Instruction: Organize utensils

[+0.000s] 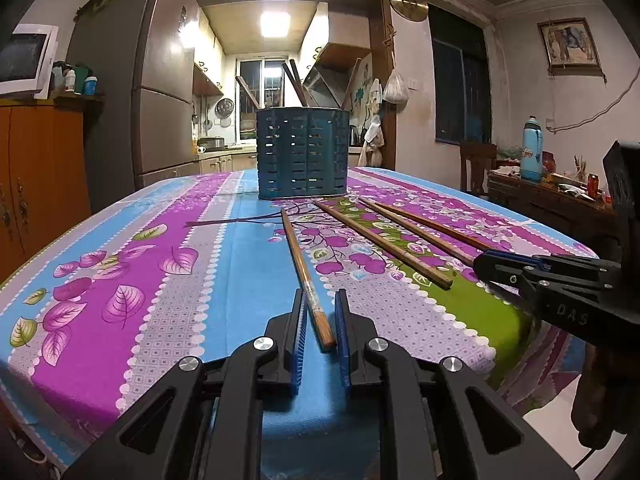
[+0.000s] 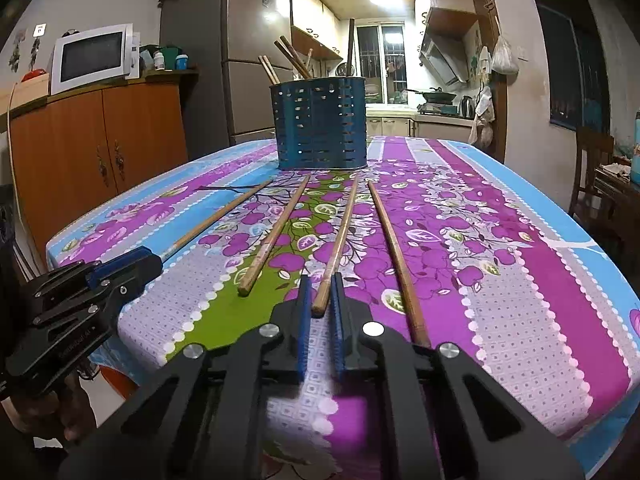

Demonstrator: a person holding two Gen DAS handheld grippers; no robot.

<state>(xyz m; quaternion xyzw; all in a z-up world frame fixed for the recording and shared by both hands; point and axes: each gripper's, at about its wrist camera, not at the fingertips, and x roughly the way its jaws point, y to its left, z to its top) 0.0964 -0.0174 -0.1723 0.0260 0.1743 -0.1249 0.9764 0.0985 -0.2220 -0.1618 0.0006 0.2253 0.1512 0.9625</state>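
Several wooden chopsticks lie on the floral tablecloth in front of a blue slotted utensil holder (image 1: 302,153) (image 2: 320,126) that has several chopsticks standing in it. My left gripper (image 1: 320,300) is open, its blue pads on either side of the near end of the leftmost chopstick (image 1: 304,270) (image 2: 216,216), with gaps on both sides. My right gripper (image 2: 320,286) is open around the near end of the third chopstick (image 2: 338,246). The second chopstick (image 2: 276,232) and the fourth chopstick (image 2: 396,260) lie free on either side of it.
The table (image 1: 120,280) carries a purple, blue and green cloth. An orange cabinet (image 2: 96,152) with a microwave stands to the left, a fridge behind it. A side table with a blue bottle (image 1: 531,148) and a chair stand to the right.
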